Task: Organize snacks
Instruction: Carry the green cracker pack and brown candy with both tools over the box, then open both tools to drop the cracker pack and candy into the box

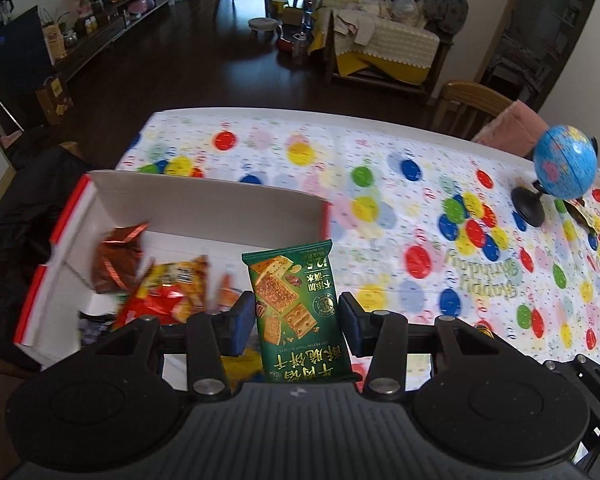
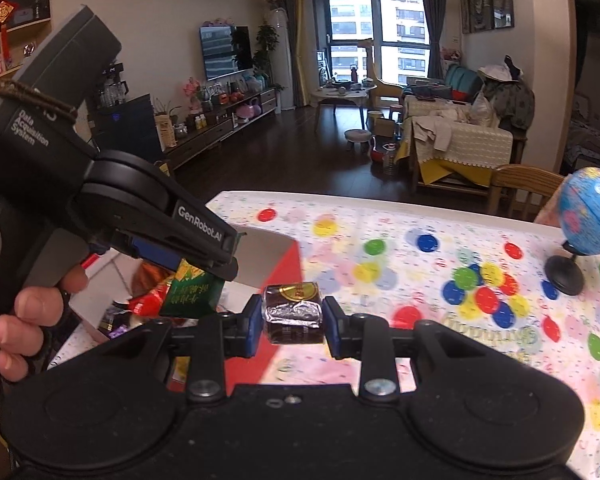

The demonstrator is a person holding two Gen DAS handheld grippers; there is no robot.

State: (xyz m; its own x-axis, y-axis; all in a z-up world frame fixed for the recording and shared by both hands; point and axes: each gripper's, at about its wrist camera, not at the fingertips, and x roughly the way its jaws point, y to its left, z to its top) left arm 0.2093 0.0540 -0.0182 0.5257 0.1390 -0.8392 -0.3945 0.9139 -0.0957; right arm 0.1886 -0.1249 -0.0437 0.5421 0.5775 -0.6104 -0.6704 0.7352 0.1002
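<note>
Snacks [image 1: 160,288] in box [image 1: 204,204], balloon-print tablecloth [image 1: 380,160]; living room behind, blurred.

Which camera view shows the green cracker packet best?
The left wrist view. There the green cracker packet stands between the pads of the left gripper, with its whole printed front visible. In the right wrist view only a folded part of it shows, under the left gripper's fingers.

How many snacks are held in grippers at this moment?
2: green cracker packet in the left gripper; brown foil-wrapped snack in the right gripper.
</note>
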